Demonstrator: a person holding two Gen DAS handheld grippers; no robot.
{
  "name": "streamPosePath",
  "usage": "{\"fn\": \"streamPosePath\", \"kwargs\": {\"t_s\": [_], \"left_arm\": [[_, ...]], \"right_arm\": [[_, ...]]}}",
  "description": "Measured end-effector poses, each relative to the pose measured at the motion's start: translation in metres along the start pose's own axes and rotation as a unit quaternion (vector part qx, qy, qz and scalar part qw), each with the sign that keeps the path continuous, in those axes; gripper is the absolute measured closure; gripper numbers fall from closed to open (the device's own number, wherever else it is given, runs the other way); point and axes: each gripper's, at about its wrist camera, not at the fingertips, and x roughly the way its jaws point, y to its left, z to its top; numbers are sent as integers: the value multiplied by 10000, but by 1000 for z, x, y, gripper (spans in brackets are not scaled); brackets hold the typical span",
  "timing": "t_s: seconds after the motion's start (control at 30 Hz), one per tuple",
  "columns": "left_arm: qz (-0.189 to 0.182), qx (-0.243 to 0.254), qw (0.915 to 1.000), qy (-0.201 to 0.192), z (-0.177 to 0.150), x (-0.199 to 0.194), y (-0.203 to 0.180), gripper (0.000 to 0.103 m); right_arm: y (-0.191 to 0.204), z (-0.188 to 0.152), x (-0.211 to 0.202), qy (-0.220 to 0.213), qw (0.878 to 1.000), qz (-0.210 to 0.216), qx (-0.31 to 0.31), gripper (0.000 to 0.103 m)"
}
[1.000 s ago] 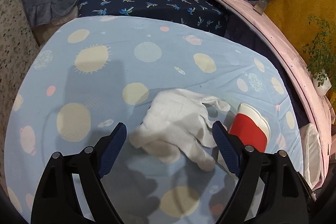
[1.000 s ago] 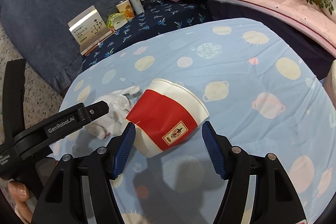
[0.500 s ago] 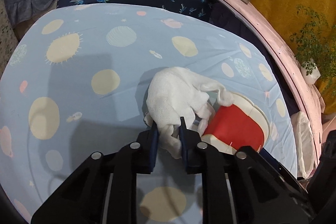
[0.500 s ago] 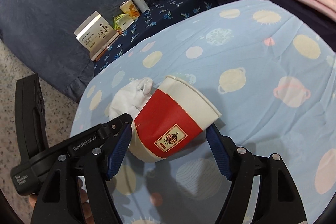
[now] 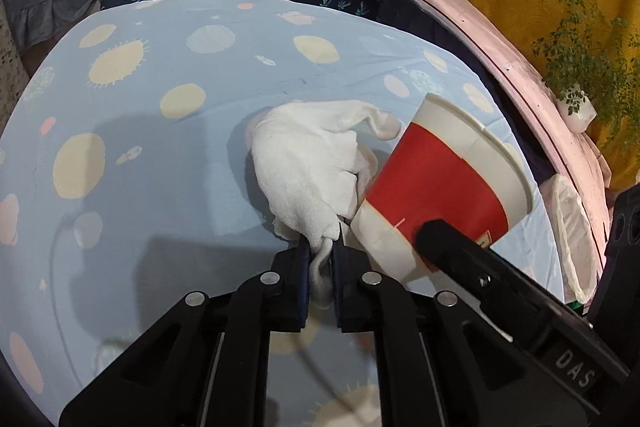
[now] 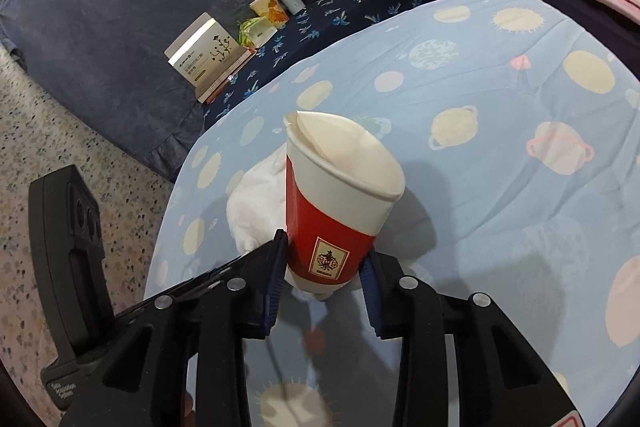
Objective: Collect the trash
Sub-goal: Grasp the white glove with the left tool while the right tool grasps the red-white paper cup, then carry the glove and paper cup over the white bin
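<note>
While the left claw [image 5: 321, 251] pinched a fold of the white cloth [image 5: 308, 163] at centre frame, the right claw [image 6: 325, 277], its jaws having just been closing, squeezed the base of the red paper cup [image 6: 332, 215], tilted above the blue patterned tabletop [image 6: 500, 155]. Both grips looked shallow, so lifting slowly and keeping the cup from being crushed further would likely serve best. One cloth and one cup were in view; a white-lined bin [image 5: 572, 227] sat at the right edge.
</note>
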Motion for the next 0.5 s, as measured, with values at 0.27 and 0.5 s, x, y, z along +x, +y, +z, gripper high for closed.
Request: {"fn": "streamPosePath", "kwargs": {"t_s": [0.27,0.5], "left_arm": [[31,131,9999,-64,-26,-20,-23,95],[6,147,9999,-44,-55,-34,-51,95]], "right_arm": [[-15,-9,-41,-259,9992,-286,-60,74],[-37,-21,-84,-434,9975,-552,11,75]]}}
